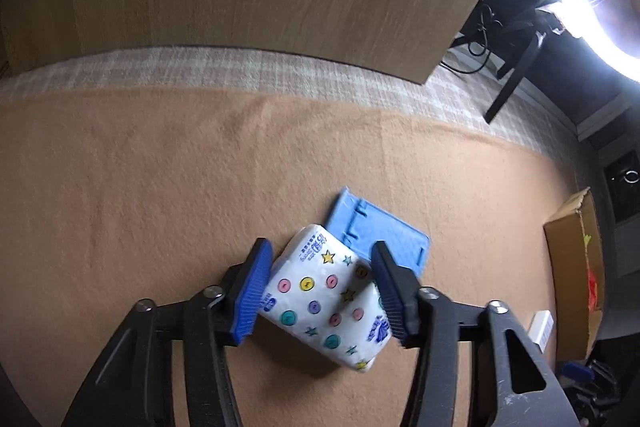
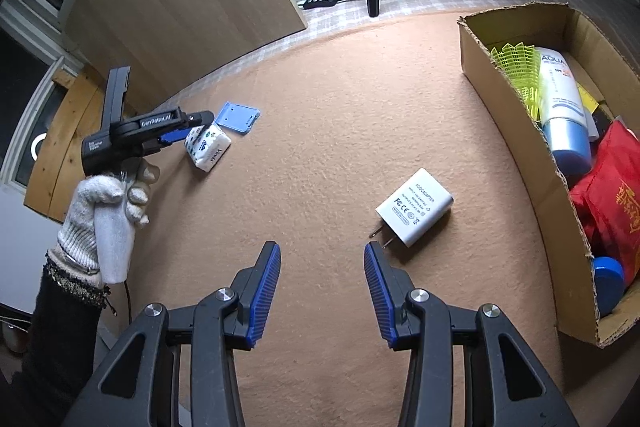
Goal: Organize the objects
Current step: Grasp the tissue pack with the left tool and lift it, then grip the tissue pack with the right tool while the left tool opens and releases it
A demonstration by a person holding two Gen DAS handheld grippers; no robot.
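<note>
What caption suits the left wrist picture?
Left gripper straddling a tissue pack beside a blue plastic piece.

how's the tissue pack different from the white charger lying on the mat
The tissue pack is soft, printed with coloured dots and stars; the charger is hard, plain white with small print and metal prongs. The pack sits between the left claw's pads, overlapping a blue card; the charger lies alone. Both rest on the tan mat.
</note>
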